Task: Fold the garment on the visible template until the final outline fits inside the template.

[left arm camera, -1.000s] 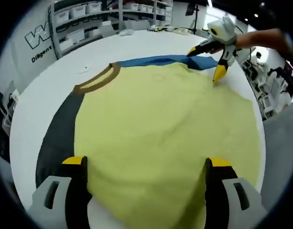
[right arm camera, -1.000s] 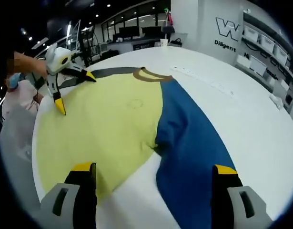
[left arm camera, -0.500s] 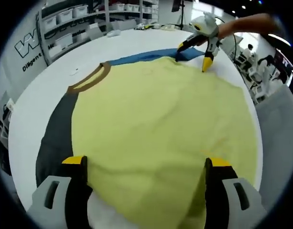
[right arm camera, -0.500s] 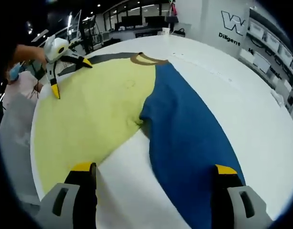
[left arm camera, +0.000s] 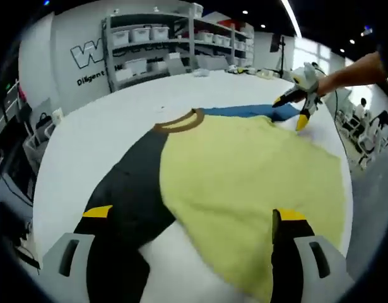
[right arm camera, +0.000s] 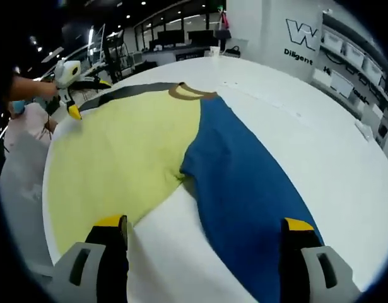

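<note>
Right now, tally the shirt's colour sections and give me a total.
Yellow body: 1
Blue sleeve: 1
Black sleeve: 1
Brown collar: 1
Total: 4

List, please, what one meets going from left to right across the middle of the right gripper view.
Table edge → yellow body → blue sleeve → bare table again on the far side.
</note>
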`<state>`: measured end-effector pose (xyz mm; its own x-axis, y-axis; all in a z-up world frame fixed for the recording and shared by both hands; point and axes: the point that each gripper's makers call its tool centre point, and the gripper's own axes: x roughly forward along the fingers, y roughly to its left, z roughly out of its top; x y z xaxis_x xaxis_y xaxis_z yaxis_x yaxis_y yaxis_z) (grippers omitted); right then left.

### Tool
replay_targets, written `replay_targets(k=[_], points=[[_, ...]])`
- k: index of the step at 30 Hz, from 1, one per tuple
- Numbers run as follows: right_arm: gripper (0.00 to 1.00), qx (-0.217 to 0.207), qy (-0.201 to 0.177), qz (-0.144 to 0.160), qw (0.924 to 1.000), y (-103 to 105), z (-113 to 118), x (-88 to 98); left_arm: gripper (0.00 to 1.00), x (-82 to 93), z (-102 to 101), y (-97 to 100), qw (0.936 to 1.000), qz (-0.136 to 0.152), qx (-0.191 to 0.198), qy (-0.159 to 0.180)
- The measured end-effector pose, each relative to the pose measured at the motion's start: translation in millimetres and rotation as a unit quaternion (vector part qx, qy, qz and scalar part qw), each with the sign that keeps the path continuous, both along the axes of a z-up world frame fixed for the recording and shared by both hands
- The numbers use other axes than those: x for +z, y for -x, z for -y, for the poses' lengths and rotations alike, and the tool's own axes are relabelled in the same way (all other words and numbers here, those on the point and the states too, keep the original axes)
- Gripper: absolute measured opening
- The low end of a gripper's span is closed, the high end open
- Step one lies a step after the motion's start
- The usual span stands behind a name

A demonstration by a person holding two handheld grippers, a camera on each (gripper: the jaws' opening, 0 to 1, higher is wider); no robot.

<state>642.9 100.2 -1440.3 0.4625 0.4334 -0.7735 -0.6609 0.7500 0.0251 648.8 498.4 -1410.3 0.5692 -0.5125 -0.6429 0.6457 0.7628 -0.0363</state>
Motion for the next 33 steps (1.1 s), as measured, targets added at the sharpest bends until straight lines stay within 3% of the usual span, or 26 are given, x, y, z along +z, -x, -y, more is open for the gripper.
replay_targets(k=[3, 6, 9, 10, 17, 24, 28, 30, 33], points=[[1.0, -0.024, -0.015, -0.012, 0.9995, 3, 0, -1.7, 0.99, -3.4, -21, 11.9, 0.999, -0.017, 0.04, 0.008], [1.0, -0.043, -0.024, -0.031, 0.9983, 10, 0, -4.7, 0.99, -18.8, -38, 31.1, 0.9954, -0.066, 0.068, 0.006], [1.0, -0.053, -0.028, -0.045, 0.9972, 17, 0, -7.8, 0.99, -24.5, -44, 37.7, 0.9939, -0.077, 0.079, 0.009], [1.0, -0.049, -0.026, -0.036, 0.9978, 15, 0, -8.5, 0.99, -26.9, -45, 39.7, 0.9932, -0.082, 0.082, 0.007], [1.0, -0.035, -0.006, -0.039, 0.9986, 10, 7, -11.7, 0.99, -30.1, -53, 35.0, 0.9946, -0.072, 0.072, -0.021], [1.0, -0.022, 0.007, -0.031, 0.9992, -1, 18, -13.9, 0.99, -30.9, -76, 21.0, 0.9933, -0.073, 0.08, -0.041], [1.0, -0.02, -0.005, -0.017, 0.9996, -3, 15, -5.9, 0.99, -16.7, -91, 7.1, 0.9898, -0.042, 0.136, 0.0], [1.0, -0.021, -0.015, -0.009, 0.9996, 0, 12, 0.3, 0.97, -9.5, -103, 4.6, 0.9875, -0.023, 0.156, 0.003], [1.0, -0.01, -0.02, -0.001, 0.9998, 7, 6, 5.0, 0.97, -10.5, -117, 12.6, 0.9829, -0.025, 0.182, 0.0]])
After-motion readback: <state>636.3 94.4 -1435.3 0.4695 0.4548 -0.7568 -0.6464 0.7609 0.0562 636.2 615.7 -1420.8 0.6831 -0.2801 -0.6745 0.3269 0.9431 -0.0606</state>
